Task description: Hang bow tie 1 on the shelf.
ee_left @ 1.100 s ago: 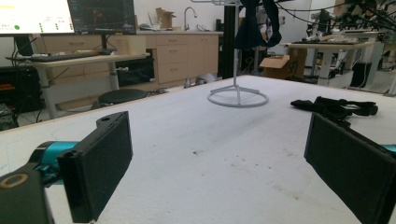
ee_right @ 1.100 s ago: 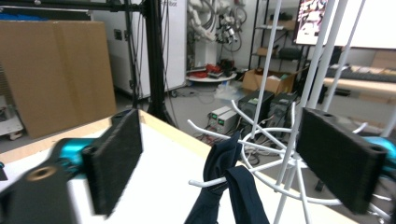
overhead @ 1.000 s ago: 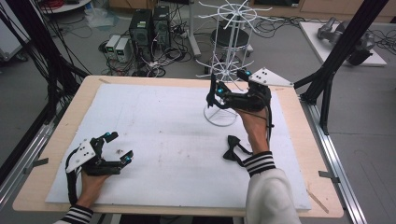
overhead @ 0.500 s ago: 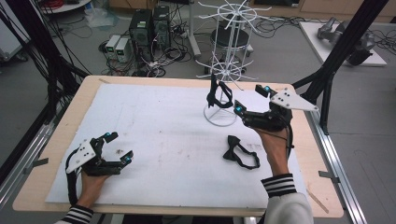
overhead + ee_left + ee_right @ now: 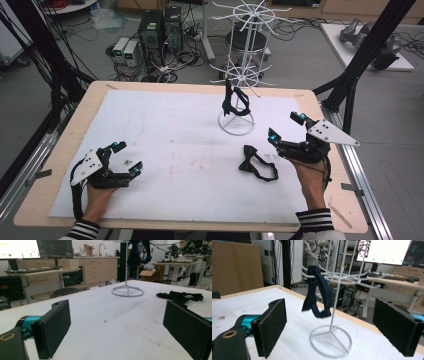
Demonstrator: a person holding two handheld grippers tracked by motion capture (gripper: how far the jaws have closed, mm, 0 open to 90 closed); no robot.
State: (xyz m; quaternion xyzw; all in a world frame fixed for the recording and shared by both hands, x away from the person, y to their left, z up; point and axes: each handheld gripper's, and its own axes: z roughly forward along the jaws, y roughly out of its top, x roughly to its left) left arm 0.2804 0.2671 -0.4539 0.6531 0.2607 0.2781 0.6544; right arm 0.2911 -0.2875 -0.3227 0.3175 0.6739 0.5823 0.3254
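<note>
Since a second ago the right gripper (image 5: 289,128) has drawn back from the white wire rack (image 5: 236,75) toward the table's near right, and now hangs with its jaws spread wide and empty. One dark bow tie (image 5: 235,101) hangs on a low arm of the rack; a second black bow tie (image 5: 257,164) lies flat on the white mat (image 5: 190,150), near the rack's ring base. Far from the rack, the left gripper (image 5: 128,156) rests on the mat, jaws apart, gripping nothing.

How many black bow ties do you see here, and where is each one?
2. One bow tie hangs from a lower hook of the white wire rack, above its ring base. The other bow tie lies flat on the white mat, just left of the right claw.
</note>
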